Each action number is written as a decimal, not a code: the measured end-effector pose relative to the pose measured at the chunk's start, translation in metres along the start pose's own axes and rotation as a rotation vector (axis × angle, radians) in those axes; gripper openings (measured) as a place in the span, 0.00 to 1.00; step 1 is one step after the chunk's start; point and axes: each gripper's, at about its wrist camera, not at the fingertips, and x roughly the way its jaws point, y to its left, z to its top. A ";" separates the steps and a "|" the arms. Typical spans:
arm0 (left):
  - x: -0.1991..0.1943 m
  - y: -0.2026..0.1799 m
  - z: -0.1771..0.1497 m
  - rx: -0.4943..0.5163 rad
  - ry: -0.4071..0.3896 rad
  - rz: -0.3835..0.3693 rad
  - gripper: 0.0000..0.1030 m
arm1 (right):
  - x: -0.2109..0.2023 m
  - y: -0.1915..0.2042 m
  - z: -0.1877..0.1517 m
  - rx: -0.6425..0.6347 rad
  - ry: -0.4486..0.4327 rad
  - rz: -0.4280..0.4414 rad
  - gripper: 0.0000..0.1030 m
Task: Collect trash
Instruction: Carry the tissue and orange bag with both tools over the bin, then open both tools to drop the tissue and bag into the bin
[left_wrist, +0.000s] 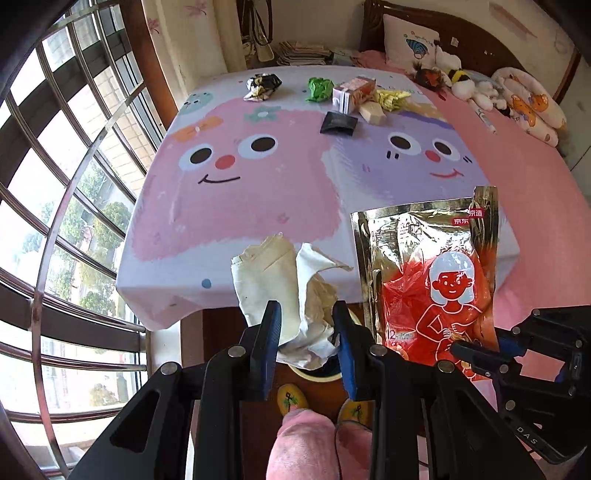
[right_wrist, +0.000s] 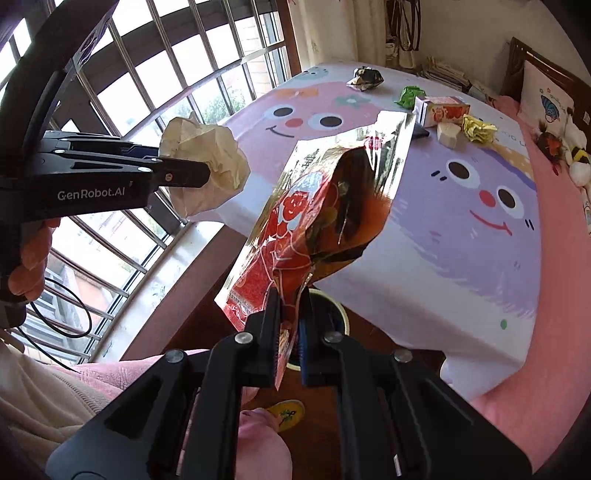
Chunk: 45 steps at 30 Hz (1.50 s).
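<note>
Above the bin (left_wrist: 317, 373) at my feet, my left gripper (left_wrist: 306, 332) clamps crumpled paper (left_wrist: 280, 291) and my right gripper (right_wrist: 290, 332) pinches the foil pouch (right_wrist: 325, 206) by one edge, which I judge may slip and miss.

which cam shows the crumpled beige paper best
Left wrist view: the crumpled beige paper sits centred between the left gripper fingers, folds clear. Right wrist view shows it side-on, partly behind a finger.
</note>
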 end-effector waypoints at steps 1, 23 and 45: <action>0.007 -0.002 -0.005 0.012 0.018 0.003 0.27 | 0.003 0.002 -0.008 0.012 0.013 0.005 0.06; 0.337 0.001 -0.124 0.052 0.255 -0.117 0.27 | 0.319 -0.060 -0.169 0.344 0.438 -0.104 0.06; 0.400 0.015 -0.140 0.058 0.248 -0.096 0.61 | 0.397 -0.091 -0.190 0.470 0.443 -0.197 0.11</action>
